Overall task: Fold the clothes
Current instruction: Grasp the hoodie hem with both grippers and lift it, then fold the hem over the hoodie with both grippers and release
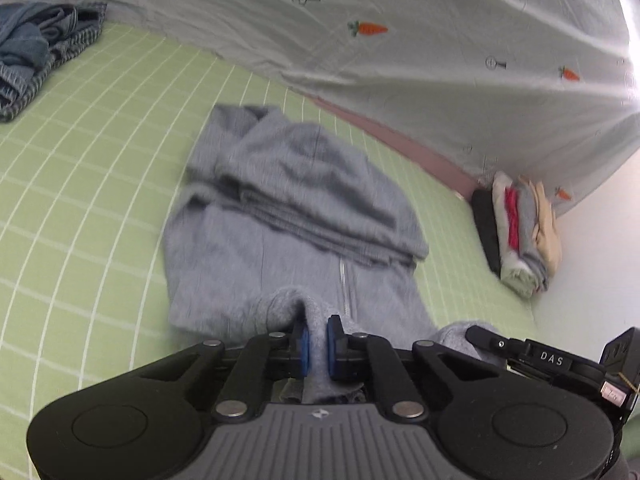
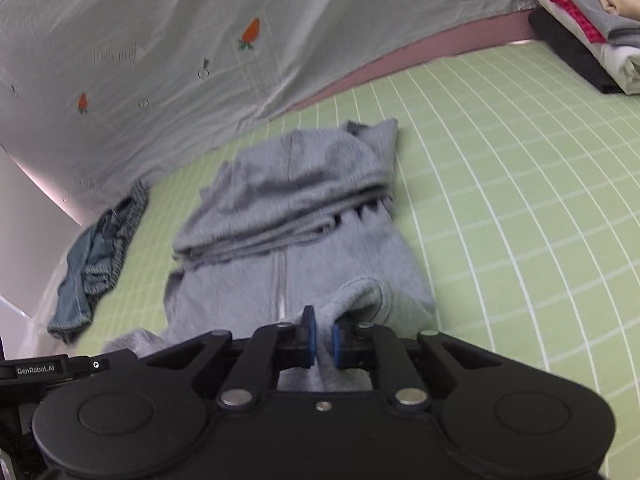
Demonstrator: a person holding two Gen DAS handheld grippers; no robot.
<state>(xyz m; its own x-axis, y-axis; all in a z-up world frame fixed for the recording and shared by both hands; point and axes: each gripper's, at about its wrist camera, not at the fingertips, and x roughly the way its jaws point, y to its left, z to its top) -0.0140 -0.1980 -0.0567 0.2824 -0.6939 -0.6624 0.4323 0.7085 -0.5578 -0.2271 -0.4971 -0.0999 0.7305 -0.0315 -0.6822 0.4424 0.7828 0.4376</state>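
A grey zip-up garment (image 1: 280, 208) lies partly folded on the green checked sheet (image 1: 80, 184), its far part doubled back over the middle. My left gripper (image 1: 318, 346) is shut on the garment's near edge, grey cloth pinched between the blue pads (image 1: 305, 344). In the right wrist view the same grey garment (image 2: 288, 208) stretches away from me, and my right gripper (image 2: 324, 340) is shut on its near edge too, a fold of cloth bunched up just past the pads. The right gripper's body (image 1: 552, 356) shows at the left view's lower right.
A crumpled pile of denim and striped clothes (image 1: 40, 52) lies at the sheet's far corner, also seen as denim clothes (image 2: 96, 256). A stack of folded clothes (image 1: 520, 232) stands by the wall. A grey carrot-print cloth (image 1: 400, 40) hangs along the bed's far side.
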